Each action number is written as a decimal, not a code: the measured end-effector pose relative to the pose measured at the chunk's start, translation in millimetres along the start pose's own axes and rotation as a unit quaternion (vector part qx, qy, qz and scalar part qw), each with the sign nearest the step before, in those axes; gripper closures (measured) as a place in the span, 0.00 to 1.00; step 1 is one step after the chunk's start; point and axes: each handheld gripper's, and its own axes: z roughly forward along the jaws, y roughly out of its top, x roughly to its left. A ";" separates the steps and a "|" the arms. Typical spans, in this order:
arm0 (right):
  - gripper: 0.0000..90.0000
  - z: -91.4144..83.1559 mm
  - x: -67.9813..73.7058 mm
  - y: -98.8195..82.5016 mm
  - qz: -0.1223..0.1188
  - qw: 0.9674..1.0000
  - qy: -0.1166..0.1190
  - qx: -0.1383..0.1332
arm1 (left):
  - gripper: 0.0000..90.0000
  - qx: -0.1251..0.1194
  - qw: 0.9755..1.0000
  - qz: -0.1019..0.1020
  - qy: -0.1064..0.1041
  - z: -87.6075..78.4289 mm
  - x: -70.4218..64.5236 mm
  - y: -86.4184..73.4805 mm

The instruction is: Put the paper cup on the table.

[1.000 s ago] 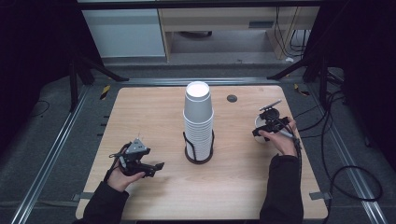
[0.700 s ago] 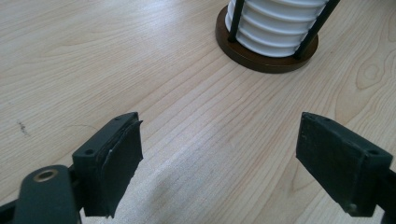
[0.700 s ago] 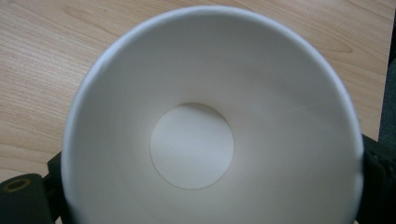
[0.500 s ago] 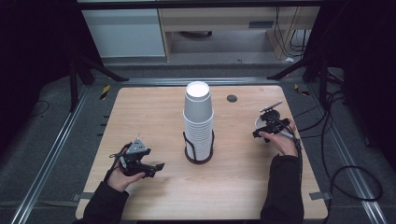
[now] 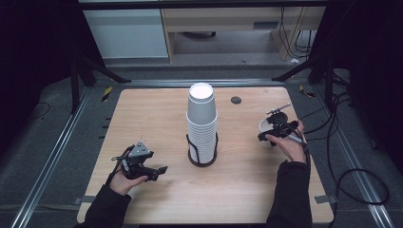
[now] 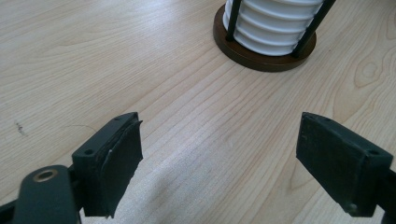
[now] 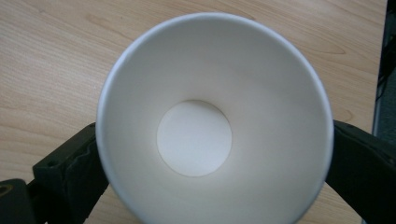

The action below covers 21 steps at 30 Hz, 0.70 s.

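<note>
A single white paper cup [image 7: 194, 137] stands mouth-up between the jaws of my right gripper [image 7: 215, 163], which press on both its sides. In the high view that cup [image 5: 264, 126] is at the table's right edge with the right gripper [image 5: 267, 135] on it. A tall stack of white cups [image 5: 201, 121] sits upside down in a dark wire holder [image 5: 202, 160] at the table's middle. My left gripper [image 5: 159, 172] is open at the front left, low over bare wood. Its jaws [image 6: 219, 163] stand wide apart, facing the holder's base [image 6: 261, 52] and the stack's lowest rims [image 6: 275, 23].
The light wooden table [image 5: 152, 118] carries a small black disc [image 5: 236, 99] at the back right. Cables [image 5: 351, 171] trail on the floor to the right, metal rails [image 5: 52, 156] run along the table's left side, and white cabinets [image 5: 128, 33] stand behind.
The right hand has drifted slightly toward the near side with the cup in its jaws. The left gripper has stayed where it was.
</note>
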 end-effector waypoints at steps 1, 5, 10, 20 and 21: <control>0.02 -1.2 0.8 -0.6 -0.003 1.000 -0.003 0.001 | 0.15 0.000 1.000 0.000 0.000 0.1 -0.1 0.0; 0.02 -3.3 3.2 -6.5 -0.004 1.000 -0.005 0.003 | 0.15 0.000 1.000 0.002 -0.001 -0.4 -0.7 0.2; 0.02 -6.5 7.0 -17.6 0.000 1.000 -0.012 0.007 | 0.15 -0.001 1.000 0.002 -0.001 -0.9 -1.1 0.5; 0.02 -19.7 24.9 -44.2 0.014 1.000 -0.013 -0.021 | 0.15 -0.003 1.000 0.003 -0.001 -1.9 -1.7 0.6; 0.02 -20.7 27.5 -48.4 0.011 1.000 -0.015 -0.025 | 0.15 -0.003 1.000 0.002 0.000 -1.9 -1.5 0.6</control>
